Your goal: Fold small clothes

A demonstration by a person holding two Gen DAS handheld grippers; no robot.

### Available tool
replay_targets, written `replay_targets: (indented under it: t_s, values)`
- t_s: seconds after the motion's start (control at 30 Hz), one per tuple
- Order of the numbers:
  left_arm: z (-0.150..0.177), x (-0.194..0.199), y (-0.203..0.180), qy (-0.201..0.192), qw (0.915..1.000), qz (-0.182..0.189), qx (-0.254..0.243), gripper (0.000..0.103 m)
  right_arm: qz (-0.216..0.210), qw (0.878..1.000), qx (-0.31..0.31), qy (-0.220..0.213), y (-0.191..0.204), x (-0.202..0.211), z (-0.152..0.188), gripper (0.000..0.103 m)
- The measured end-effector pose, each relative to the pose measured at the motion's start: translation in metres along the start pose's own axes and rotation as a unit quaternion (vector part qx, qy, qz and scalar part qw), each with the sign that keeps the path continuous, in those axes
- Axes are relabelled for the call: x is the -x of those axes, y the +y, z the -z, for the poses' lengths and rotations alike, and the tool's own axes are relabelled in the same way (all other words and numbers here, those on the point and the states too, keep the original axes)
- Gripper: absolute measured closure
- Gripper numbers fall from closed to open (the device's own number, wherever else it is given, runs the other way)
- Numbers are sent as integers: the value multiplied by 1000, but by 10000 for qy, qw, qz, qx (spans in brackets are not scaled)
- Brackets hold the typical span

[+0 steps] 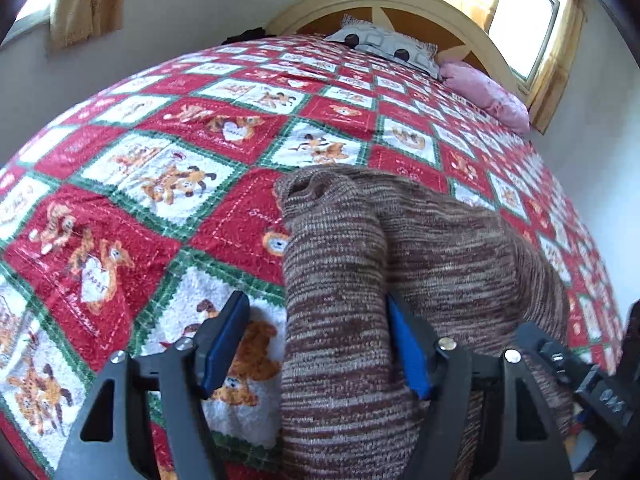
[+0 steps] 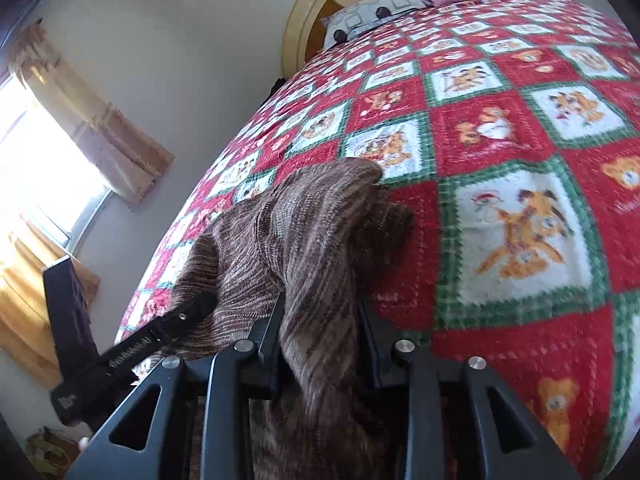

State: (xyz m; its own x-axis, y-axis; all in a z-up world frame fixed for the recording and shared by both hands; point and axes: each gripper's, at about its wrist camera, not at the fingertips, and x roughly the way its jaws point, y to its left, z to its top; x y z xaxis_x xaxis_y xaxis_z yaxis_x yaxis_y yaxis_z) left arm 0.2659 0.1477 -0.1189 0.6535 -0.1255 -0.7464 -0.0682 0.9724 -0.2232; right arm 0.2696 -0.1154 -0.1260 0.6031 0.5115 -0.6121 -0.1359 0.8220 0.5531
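Lying on a bed spread with a red, white and green patchwork blanket (image 1: 168, 184), a brown-and-cream striped knit garment (image 1: 400, 240) sits near the foot edge, bunched into thick folds, with an open cuff or neck end turned toward the headboard (image 1: 400, 0). The left tongs (image 1: 316, 344) stand released: their blue-padded fingers (image 1: 408, 344) are spread wide, a roll of the knit runs between them, and the left-side pad is clear of the cloth, over the blanket. The right tongs (image 2: 320, 344) straddle a raised ridge of the same garment (image 2: 312, 232); the fabric fills the gap between their fingers, yet whether the pads truly press it I cannot tell, since the cloth hides the contact. In the right wrist view the left tongs (image 2: 132, 352) show just beside the garment's left side. At the head of the bed lie a grey patterned pillow (image 1: 384, 46) and a pink pillow (image 1: 488, 96), touching each other. Curtained windows (image 1: 524, 20) let bright light in.
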Motion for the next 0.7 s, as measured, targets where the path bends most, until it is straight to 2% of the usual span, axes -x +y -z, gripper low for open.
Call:
replay_targets:
  t_s: [0.03, 0.1, 0.17, 0.23, 0.27, 0.3, 0.43, 0.5, 0.57, 0.63, 0.7]
  values:
    - [2, 2, 0, -27, 10000, -73, -14, 27, 77, 9999, -31, -141, 1, 9, 2, 69]
    - [5, 6, 4, -64, 9998, -165, 70, 16, 415, 9972, 65, -622, 7, 33, 9, 69]
    - [11, 14, 14, -108, 9992, -197, 344, 9, 799, 9906, 279, -1077, 15, 57, 14, 70]
    - [18, 23, 22, -194, 9980, -199, 571, 8, 1062, 9842, 619, -1277, 28, 71, 15, 82]
    - [23, 29, 25, -238, 9973, -217, 666, 7, 1065, 9836, 773, -1235, 34, 70, 13, 92]
    - [26, 32, 26, -250, 9967, -283, 717, 7, 1080, 9821, 1041, -1135, 44, 67, 13, 94]
    - [41, 51, 28, -406, 9940, -417, 924, 7, 774, 9785, 1700, -874, 73, 53, 21, 96]
    - [47, 53, 26, -498, 9941, -500, 828, 7, 907, 9756, 1927, -541, 76, 38, 30, 96]
    - [46, 44, 26, -328, 9948, -494, 827, 5, 1175, 9751, 1880, -83, 67, 14, 39, 97]
    - [42, 35, 27, -184, 9948, -565, 829, 0, 1042, 9800, 1695, -88, 59, 12, 37, 98]
    - [41, 29, 16, -135, 9944, -836, 626, 0, 1015, 9809, 1659, -63, 57, 11, 35, 98]
